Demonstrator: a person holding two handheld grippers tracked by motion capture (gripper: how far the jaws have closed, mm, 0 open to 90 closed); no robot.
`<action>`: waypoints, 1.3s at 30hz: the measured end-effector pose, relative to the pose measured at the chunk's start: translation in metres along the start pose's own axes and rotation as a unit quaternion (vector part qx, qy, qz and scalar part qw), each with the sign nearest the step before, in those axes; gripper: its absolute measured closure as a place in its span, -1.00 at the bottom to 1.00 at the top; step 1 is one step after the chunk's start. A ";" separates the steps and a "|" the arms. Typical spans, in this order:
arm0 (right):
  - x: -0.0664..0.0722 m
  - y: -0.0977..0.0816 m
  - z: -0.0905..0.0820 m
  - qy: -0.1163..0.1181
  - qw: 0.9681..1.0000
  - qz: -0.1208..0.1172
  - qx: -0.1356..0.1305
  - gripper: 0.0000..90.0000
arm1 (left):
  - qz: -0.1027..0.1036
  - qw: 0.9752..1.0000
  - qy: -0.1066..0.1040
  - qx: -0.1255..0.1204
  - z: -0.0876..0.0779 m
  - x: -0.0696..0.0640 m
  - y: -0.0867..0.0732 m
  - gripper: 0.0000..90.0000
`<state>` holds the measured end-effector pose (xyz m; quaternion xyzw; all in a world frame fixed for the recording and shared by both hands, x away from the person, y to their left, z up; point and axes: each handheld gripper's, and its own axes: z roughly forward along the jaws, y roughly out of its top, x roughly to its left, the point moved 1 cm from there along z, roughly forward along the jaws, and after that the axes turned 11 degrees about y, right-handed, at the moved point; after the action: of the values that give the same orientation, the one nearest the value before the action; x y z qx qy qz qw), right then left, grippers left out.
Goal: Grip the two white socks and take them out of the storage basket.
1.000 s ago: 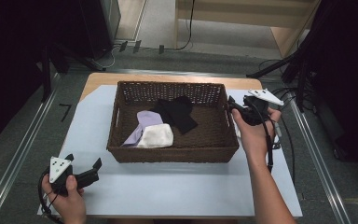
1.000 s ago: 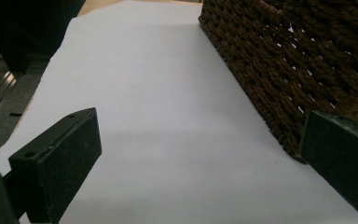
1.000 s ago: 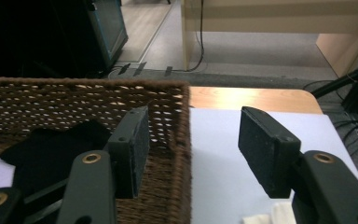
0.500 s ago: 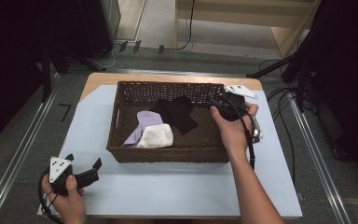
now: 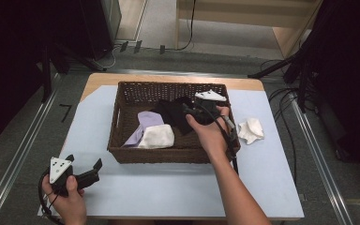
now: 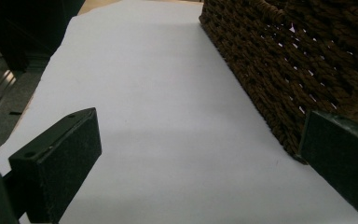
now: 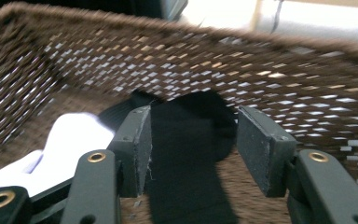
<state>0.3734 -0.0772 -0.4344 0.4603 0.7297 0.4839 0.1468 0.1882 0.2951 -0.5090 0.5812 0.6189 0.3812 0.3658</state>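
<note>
Two jaws of the right gripper (image 7: 191, 149) stood spread wide inside the wicker basket (image 5: 126, 157), straddling the black cloth (image 7: 191, 140) without pinching it. Beside that cloth in the basket lay a white cloth (image 5: 157, 137) and a lilac one (image 5: 146, 121); another white piece (image 5: 251, 130) sat outside the basket's right wall. Left gripper (image 5: 82, 174) waited agape, near the basket's front-left corner. Risk, as I judged it: closing too shallow could snag only a fold, or catch the weave. Under the basket, a pale sheet (image 5: 168, 187) on a wooden table (image 5: 104, 78); beyond, grey floor (image 5: 18, 140), cables
</note>
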 end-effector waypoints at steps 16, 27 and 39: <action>0.033 -0.014 0.040 0.081 0.990 0.003 0.117 0.23 | 0.000 1.000 0.000 0.000 0.000 0.000 0.000 -1.00; 0.031 -0.018 0.055 0.095 0.979 0.022 0.176 0.30 | 0.000 1.000 0.000 0.000 0.000 0.000 0.000 -1.00; 0.024 -0.018 0.058 0.096 0.967 0.040 0.231 1.00 | 0.000 1.000 0.000 -0.001 0.000 0.000 0.000 -1.00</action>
<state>0.3894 -0.0268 -0.4721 0.4619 0.8133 0.3496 -0.0540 0.1879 0.2952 -0.5090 0.5810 0.6188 0.3813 0.3664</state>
